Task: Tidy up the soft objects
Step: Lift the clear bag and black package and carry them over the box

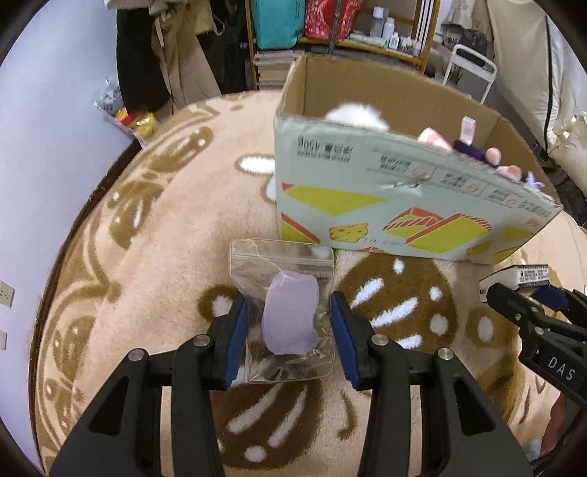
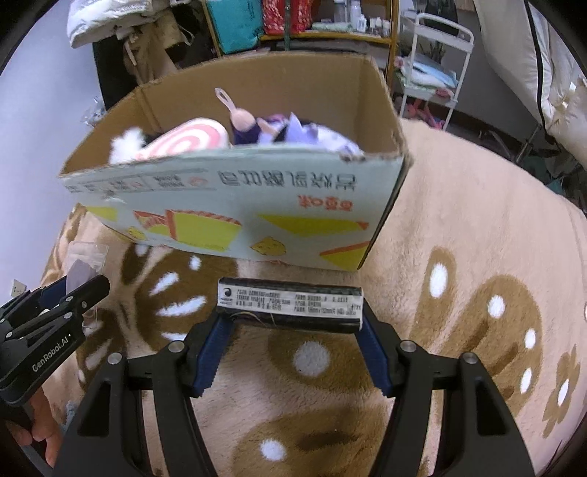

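Note:
A clear zip bag with a lilac soft piece (image 1: 290, 315) lies on the beige rug, between the fingers of my left gripper (image 1: 290, 330). The jaws stand apart on either side of the bag without squeezing it. My right gripper (image 2: 290, 326) is shut on a flat black pack with a white label (image 2: 290, 304), held across its fingertips just in front of the cardboard box (image 2: 234, 205). The box (image 1: 403, 205) holds plush toys: a pink-and-white swirl one (image 2: 187, 141), a purple doll (image 2: 271, 128) and a white fluffy one (image 1: 356, 113). The right gripper shows in the left view (image 1: 521, 293).
The beige rug with brown and white patterns (image 2: 477, 257) covers the floor. Behind the box stand a wooden shelf with bags and bottles (image 1: 330, 25), hanging clothes (image 1: 176, 55) and a white trolley (image 2: 433, 73). A wall (image 1: 44, 128) is at the left.

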{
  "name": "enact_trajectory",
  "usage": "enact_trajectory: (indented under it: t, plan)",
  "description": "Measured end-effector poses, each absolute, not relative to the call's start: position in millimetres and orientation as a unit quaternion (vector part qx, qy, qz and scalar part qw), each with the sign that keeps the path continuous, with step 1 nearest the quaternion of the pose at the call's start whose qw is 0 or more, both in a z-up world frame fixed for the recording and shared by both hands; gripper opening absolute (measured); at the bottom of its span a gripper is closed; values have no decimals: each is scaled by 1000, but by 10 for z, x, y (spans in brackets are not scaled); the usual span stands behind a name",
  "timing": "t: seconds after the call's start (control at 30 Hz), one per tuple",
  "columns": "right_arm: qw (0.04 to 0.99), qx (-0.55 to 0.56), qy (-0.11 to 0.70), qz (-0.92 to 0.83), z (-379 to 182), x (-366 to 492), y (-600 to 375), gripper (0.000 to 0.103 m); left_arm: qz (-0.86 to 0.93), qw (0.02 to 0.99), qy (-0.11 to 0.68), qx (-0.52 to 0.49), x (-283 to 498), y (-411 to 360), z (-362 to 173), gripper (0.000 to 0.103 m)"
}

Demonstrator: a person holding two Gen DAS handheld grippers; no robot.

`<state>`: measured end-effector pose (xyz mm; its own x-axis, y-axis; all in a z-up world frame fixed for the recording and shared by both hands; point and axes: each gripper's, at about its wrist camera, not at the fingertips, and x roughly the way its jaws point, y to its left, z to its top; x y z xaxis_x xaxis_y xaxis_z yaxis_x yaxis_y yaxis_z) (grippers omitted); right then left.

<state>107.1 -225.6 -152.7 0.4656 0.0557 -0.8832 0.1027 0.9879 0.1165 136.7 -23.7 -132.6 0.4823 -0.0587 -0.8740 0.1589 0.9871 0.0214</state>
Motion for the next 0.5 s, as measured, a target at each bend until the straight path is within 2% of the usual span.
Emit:
enact_trajectory:
  t: [0.5]
  plan:
    - [906, 78, 416, 9, -755, 760, -2231, 69, -76, 916, 388, 63, 899, -226, -664, 43]
